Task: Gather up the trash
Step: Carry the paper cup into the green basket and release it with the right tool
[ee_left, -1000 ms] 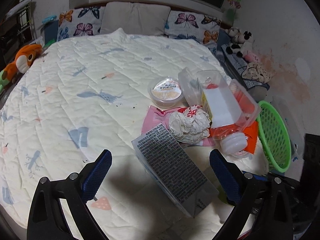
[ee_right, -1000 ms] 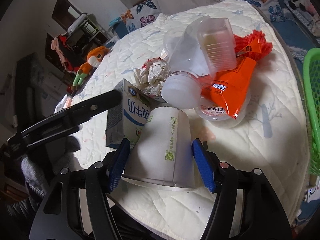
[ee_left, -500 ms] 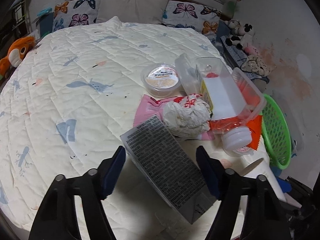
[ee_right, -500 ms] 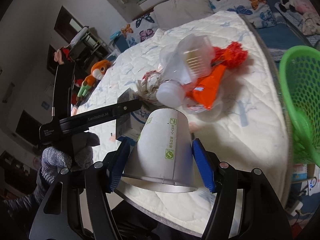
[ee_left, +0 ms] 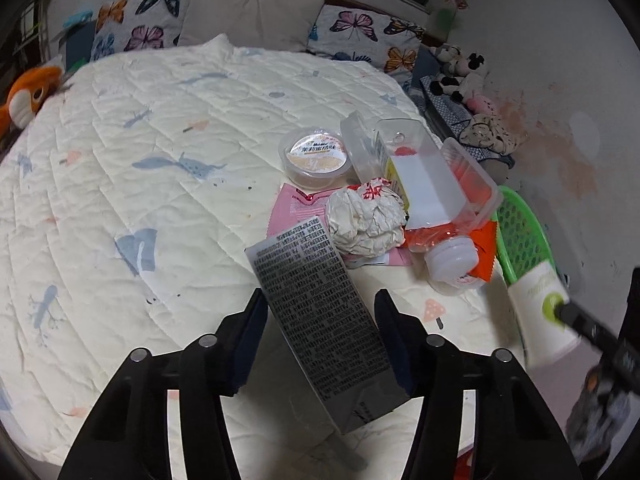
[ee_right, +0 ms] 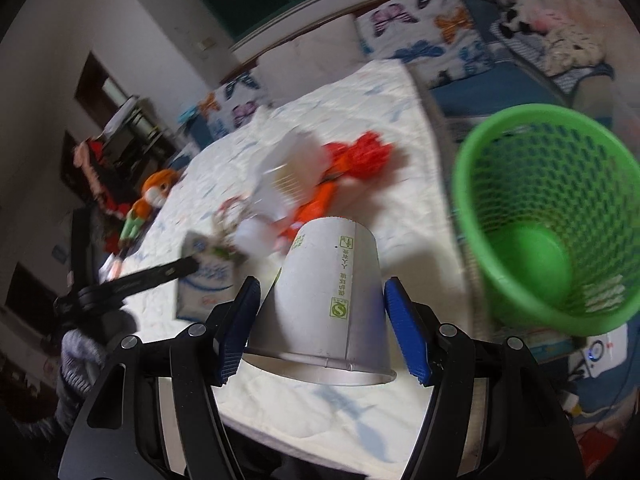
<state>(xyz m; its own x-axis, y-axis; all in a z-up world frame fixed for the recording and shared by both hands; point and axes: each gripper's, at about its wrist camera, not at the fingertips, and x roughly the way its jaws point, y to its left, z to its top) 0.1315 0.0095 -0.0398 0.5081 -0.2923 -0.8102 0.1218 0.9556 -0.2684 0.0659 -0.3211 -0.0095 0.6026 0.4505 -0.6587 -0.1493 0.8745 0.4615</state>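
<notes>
Swung toward green basket (ee_right: 548,236), now ahead-right of right gripper (ee_right: 320,320) clamped on paper cup (ee_right: 326,304); left gripper (ee_left: 320,340) closed around milk carton (ee_left: 320,320).

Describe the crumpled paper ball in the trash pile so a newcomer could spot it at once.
On the cream quilted bed, look at the litter heap near its right edge. The crumpled white paper ball lies on a pink wrapper, just beyond the grey printed carton. It alone is wrinkled, with red print on top.
</notes>
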